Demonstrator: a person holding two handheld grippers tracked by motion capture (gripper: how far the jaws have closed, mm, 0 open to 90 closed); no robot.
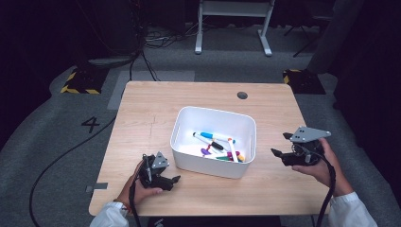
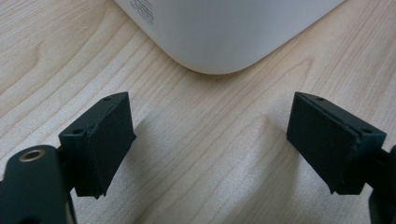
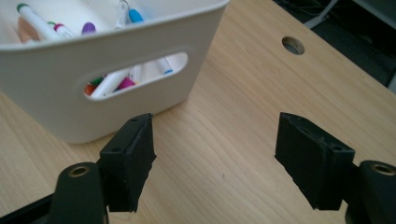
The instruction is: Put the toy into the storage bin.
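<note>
Left claw (image 1: 176,179): rests low on the pale wood-grain bench (image 1: 142,113) at the near left, jaws spread apart with nothing between them, aimed at the rounded near corner of the white plastic bin (image 2: 224,32)
Right claw (image 1: 279,146): held just off the bin's right side, jaws wide apart and empty; in the right gripper view the bin's slotted handle wall (image 3: 140,70) lies just ahead
Bin: white rectangular tub (image 1: 182,127) at mid-bench, upright, touched by neither claw
Contents: coloured marker pens (image 1: 217,144) lie loose inside, none left out on the bench
Step in hand: seemingly the pens are all put away, both claws free
Next move: probably draw back, or close in from both sides to take the bin walls
</note>
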